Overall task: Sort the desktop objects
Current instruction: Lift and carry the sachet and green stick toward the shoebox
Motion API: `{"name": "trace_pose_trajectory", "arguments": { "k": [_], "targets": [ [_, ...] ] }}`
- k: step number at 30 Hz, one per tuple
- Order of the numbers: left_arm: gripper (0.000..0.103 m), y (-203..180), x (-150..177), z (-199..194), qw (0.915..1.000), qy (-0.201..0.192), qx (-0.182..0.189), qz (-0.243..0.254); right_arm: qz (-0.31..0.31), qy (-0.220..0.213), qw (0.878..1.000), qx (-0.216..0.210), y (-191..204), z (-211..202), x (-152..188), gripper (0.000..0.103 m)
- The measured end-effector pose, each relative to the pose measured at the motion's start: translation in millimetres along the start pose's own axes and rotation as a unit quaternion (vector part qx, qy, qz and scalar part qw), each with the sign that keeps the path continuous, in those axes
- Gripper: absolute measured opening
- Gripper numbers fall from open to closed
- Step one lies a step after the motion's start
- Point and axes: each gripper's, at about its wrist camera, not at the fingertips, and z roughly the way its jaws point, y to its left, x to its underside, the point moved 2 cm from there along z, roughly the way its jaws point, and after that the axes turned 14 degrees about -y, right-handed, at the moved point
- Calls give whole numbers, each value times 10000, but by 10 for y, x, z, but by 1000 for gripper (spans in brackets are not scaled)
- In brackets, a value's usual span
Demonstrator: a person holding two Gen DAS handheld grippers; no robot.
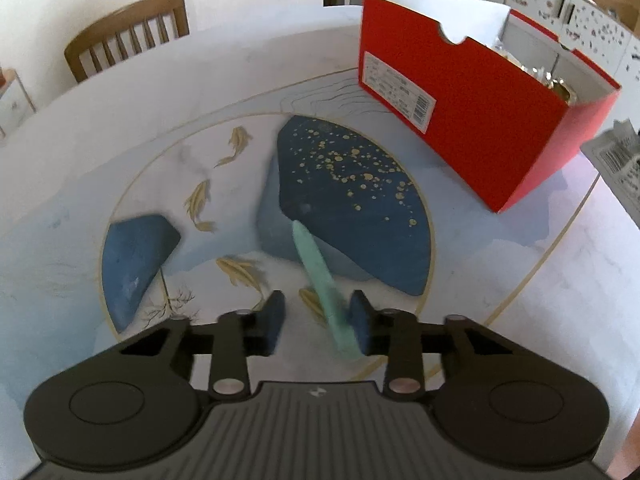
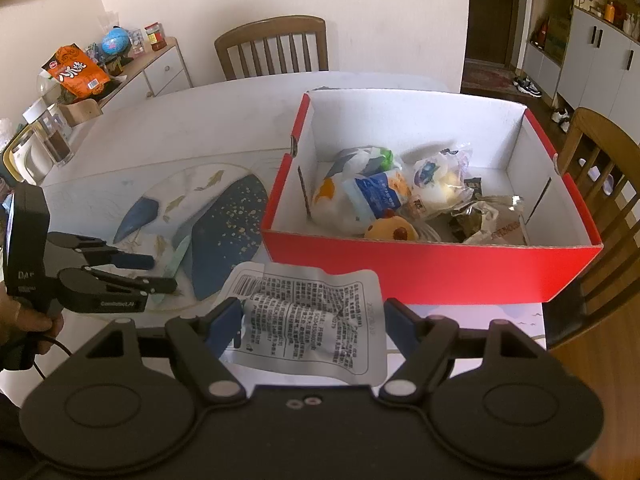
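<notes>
Tilting steeply down at the desk [image 1: 120, 128], left gripper [image 1: 318, 322] — jaws part-open around a green stick [image 1: 316, 268]; right gripper [image 2: 312, 320] wide over a white packet [image 2: 308, 316]

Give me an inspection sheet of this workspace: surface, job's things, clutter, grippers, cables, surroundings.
Surface: white table with blue fish-pattern mat.
Job's things: open red cardboard box holding wrapped snacks; pale green slim stick; white printed pouch.
Clutter: nothing seen.
Grippers: left gripper open around the stick; right gripper open around the pouch.
Cables: black cable at left hand.
Surroundings: wooden chairs, cluttered sideboard.
</notes>
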Motion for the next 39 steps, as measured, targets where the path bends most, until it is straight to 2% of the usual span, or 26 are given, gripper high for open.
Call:
{"name": "trace_pose_trajectory", "arguments": {
  "k": [2, 4, 6, 12, 30, 39],
  "targets": [
    [27, -29, 2, -5, 10000, -26, -31, 18, -14, 12, 10000, -16, -8, 2, 2, 77],
    [17, -64, 0, -9, 10000, -39, 18, 68, -33, 23, 10000, -28, -12, 2, 4, 77],
    [13, -94, -1, -7, 9999, -42, 49, 103, -52, 30, 10000, -38, -19, 0, 0, 77],
    [8, -58, -7, -16, 9999, -55, 66, -51, -51, 24, 10000, -31, -33, -7, -2, 77],
    [8, -77, -219, -257, 9967, -354, 438, -588, -146, -149, 9997, -86, -192, -136, -150, 77],
    [8, -120, -456, -431, 9935, -630, 539, -782, -257, -342, 9990, -114, -340, -253, -343, 77]
  ]
}}
